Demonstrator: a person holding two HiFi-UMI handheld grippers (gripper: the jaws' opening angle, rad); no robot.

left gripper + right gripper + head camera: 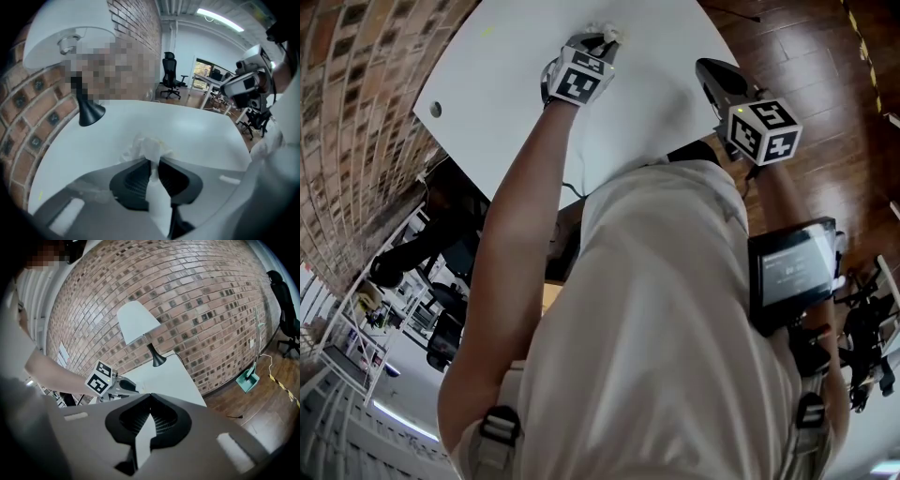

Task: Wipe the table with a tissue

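A crumpled white tissue (607, 34) lies on the white table (516, 84) near its far edge. My left gripper (602, 42) points steeply down and is shut on it. In the left gripper view the tissue (146, 146) bunches out past the pinched jaw tips of the left gripper (153, 159) and rests on the table (187, 131). My right gripper (712, 67) hovers off the table's right edge, over the wooden floor. Its jaws meet at the tips with nothing between them (150, 395), and it looks across at the left gripper (112, 383).
A lamp with a black base (90, 114) and white shade (137, 320) stands on the table by the brick wall (356, 112). A small round grommet (436, 109) sits near the table's left corner. Office chairs (171, 75) and desks stand beyond. A teal dustpan (247, 379) leans on the wall.
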